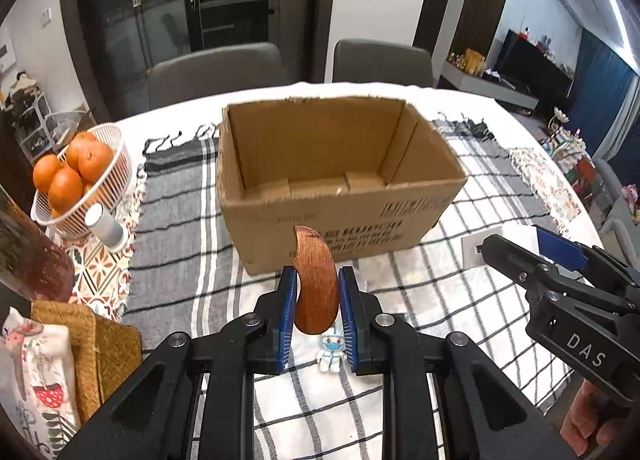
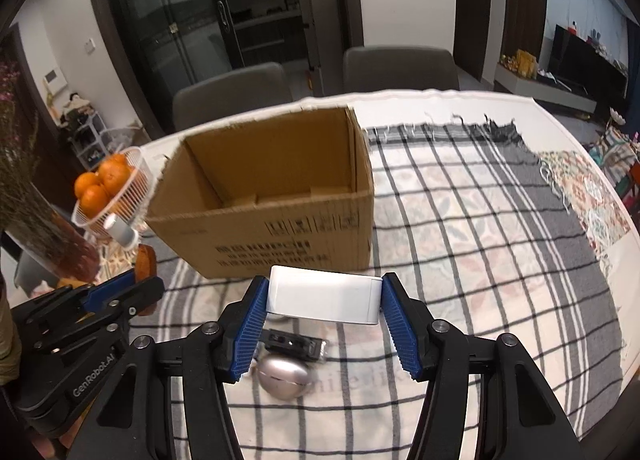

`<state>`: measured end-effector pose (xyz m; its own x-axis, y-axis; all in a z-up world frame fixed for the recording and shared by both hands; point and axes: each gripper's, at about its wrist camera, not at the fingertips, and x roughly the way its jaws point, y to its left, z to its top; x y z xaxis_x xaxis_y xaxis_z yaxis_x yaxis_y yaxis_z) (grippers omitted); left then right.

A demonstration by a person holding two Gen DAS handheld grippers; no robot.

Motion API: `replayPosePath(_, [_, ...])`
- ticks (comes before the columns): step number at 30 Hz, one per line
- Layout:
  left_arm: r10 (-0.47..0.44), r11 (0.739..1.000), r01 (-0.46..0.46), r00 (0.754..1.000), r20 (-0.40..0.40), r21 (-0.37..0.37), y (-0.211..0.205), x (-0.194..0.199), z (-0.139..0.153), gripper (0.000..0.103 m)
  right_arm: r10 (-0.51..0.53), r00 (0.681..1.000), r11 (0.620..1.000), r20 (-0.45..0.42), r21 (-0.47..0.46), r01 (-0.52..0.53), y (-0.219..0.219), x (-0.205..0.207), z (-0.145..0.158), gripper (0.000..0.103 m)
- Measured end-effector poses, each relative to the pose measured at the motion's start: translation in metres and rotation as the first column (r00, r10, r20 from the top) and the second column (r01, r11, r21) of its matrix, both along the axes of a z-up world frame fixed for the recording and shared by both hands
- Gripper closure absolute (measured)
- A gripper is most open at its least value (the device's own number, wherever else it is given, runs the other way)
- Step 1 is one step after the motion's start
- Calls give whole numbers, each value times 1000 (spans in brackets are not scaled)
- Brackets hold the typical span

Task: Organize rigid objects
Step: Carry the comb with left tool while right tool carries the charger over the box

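While the left tool (image 1: 318, 296) clamps the stiff, smooth wooden piece (image 1: 316, 284) mid-body, the right tool (image 2: 323, 296) pinches the light, rigid white box (image 2: 323, 294) endwise; expect slippage.

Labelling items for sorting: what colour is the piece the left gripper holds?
Reddish-brown wood grain on the curved piece; clearest in the left wrist view.

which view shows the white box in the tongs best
The right wrist view: the white box sits centred between the right tongs. The left wrist view shows only its corner behind those tongs.
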<state>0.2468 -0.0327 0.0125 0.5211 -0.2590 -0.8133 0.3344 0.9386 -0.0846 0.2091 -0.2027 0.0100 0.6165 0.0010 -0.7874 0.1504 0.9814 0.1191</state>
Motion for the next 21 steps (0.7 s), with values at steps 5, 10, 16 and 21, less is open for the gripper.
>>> replayPosePath(5, [-2,1000,3,999,34,-17,-1,2,18,81,10,999,1000,48,3,-10,0,0,17,45])
replayPosePath(10, [3,1000,-2,998,57,-31,0,7,33,81,18,996,1000,85,7,-19,2,4,33,45])
replayPosePath(16, [14,999,-10,997,75,-48,1,17,45,81,35,993,999,114,5,-36,4,13,46,45])
replayPosePath(21, [27,998,-23,996,81,-55,2,29,51,81,45,991,999,127,-2,-46,6,26,53,45])
